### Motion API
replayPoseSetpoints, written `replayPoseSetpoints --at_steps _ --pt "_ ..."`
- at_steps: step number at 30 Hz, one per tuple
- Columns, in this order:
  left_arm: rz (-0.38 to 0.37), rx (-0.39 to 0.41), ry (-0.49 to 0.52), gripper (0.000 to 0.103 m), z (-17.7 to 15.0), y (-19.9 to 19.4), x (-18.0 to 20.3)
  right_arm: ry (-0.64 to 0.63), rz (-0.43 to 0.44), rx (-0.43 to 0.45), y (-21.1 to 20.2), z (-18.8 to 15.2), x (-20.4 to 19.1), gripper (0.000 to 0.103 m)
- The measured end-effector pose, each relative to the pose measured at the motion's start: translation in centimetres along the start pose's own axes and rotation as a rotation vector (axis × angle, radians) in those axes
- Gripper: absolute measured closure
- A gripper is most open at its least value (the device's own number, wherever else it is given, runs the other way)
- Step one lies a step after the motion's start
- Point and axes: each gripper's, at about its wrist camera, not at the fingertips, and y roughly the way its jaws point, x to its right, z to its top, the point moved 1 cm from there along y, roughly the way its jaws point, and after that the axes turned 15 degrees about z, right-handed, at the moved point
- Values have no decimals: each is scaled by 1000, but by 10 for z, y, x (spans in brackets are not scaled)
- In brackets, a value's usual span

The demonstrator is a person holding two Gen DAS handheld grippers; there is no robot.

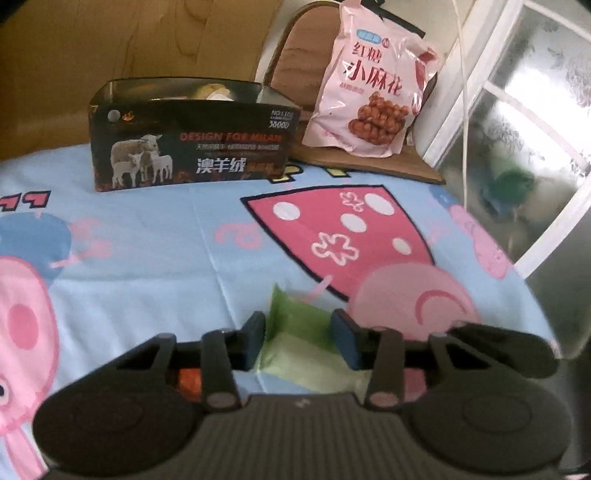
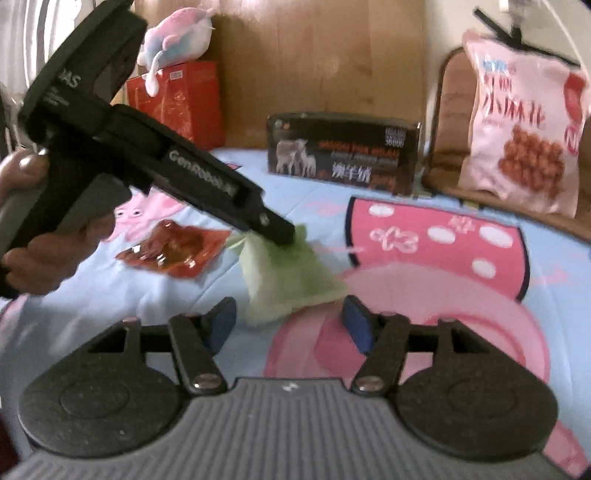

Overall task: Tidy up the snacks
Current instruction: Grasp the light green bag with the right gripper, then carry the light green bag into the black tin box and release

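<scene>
A pale green snack packet (image 1: 295, 332) is seen between the blue pads of the left tool (image 1: 298, 338), whose fingers stand on both sides of it; whether the pads press on the packet or only frame it cannot be told from the left wrist view. In the right wrist view the tip of the left tool (image 2: 284, 232) is placed on the far top edge of the green packet (image 2: 284, 280), which lies on a light blue cartoon-printed bed sheet (image 2: 424, 206). The right tool (image 2: 290, 325) is held just near of the packet with its fingers apart, and nothing is held between them.

A red transparent snack packet (image 2: 173, 251) lies flat on the sheet, just to the left of the green one. Farther away, an open-top dark box with sheep printed on it (image 1: 192, 147) stands on the sheet; something pale is seen inside, but it cannot be identified. To the right of the box, a large pink snack bag (image 1: 373, 88) is leaned upright on a wooden chair (image 1: 295, 59). At the far left, a red box (image 2: 177, 103) is seen with a pink and blue plush toy (image 2: 181, 33) on top of it.
</scene>
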Motion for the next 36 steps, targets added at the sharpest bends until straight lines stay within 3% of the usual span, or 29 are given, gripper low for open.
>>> replayPoseSetpoints --at_steps 5,14,19,23,25,31,33,36 --pt "19 51 -7 68 15 -12 -3 5 15 16 7 14 9 68" --pt "37 215 -37 68 97 -27 -13 -65 -33 180 10 76 40 71" --pt "82 265 -40 69 144 -4 -20 -74 -89 237 34 121 75 71" --pt "122 246 -104 67 167 29 -40 -64 -151 238 64 139 103 69" --pt "120 227 -128 67 164 38 -50 -35 -191 240 72 137 116 69" --pt "110 208 -138 65 121 22 -77 61 -128 263 55 119 127 64" --pt "78 199 -159 65 98 4 -90 93 -57 268 45 119 122 63" --pt "63 186 -201 62 58 -22 -106 165 138 219 35 108 111 55"
